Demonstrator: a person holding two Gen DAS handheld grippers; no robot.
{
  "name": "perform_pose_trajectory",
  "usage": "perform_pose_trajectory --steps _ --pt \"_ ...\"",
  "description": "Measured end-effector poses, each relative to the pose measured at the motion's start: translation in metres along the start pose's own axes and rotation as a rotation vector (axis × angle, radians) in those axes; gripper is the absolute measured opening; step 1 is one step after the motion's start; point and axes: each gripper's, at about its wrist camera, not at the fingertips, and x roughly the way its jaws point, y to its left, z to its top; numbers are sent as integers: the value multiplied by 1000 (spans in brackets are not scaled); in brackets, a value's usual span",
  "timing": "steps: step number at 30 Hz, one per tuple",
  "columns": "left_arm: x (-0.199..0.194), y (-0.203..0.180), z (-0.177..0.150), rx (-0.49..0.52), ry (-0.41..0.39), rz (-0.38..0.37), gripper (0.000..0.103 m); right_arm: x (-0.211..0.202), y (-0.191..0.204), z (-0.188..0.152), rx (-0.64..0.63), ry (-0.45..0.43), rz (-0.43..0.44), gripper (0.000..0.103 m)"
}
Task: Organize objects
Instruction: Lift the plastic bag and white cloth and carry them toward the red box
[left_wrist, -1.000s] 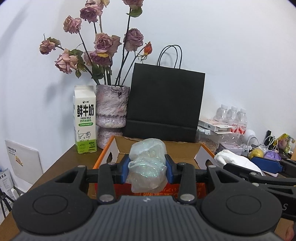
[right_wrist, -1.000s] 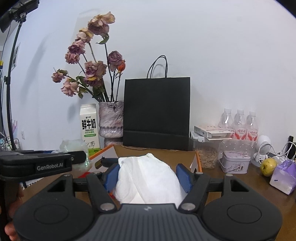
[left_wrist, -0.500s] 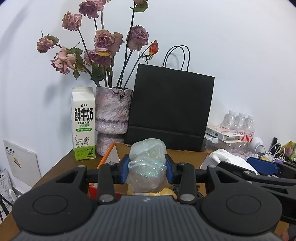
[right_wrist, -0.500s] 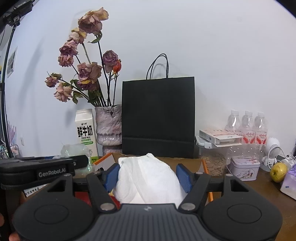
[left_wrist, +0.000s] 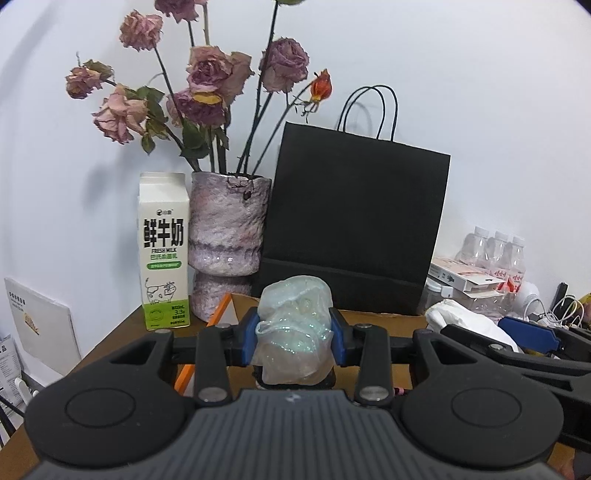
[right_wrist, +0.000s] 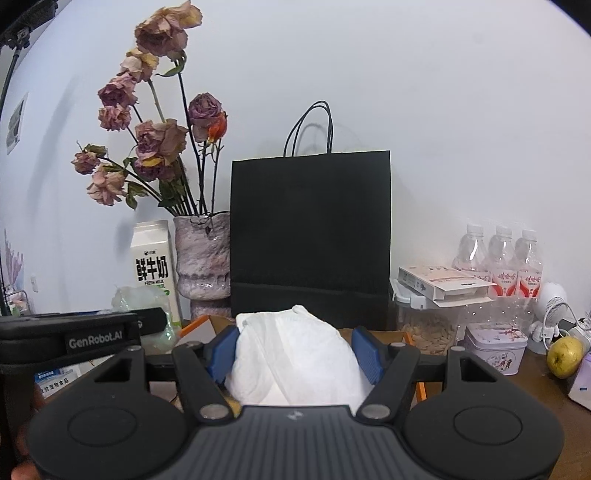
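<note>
My left gripper (left_wrist: 294, 341) is shut on a crumpled, glittery clear plastic wrapper (left_wrist: 295, 328), squeezed between its blue pads. In the right wrist view my right gripper (right_wrist: 295, 354) is shut on a white crumpled bundle (right_wrist: 293, 358) that fills the gap between its pads. Both hang over an open cardboard box with an orange rim (left_wrist: 218, 314), (right_wrist: 192, 325), just in front of a black paper bag (left_wrist: 354, 229), (right_wrist: 310, 236). The right gripper with its white bundle (left_wrist: 465, 323) shows at the right of the left wrist view; the left gripper's body (right_wrist: 74, 332) lies at the left of the right wrist view.
A milk carton (left_wrist: 164, 251) and a mottled vase (left_wrist: 225, 240) of dried roses stand at the back left. To the right are three water bottles (right_wrist: 498, 262), a flat carton on a clear container (right_wrist: 439, 284), a tin (right_wrist: 495, 341), a small white fan (right_wrist: 550, 310) and a pear (right_wrist: 563, 356).
Both grippers have moved toward the black bag and wall, which loom larger now. The box has slid lower in both views. Both grips are unchanged.
</note>
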Motion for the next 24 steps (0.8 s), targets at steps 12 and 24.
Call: perform_pose_trajectory --steps 12,24 --pt "37 -4 5 20 32 -7 39 37 -8 -4 -3 47 -26 66" --pt "69 -7 3 42 64 1 39 68 -15 -11 9 92 -43 66"
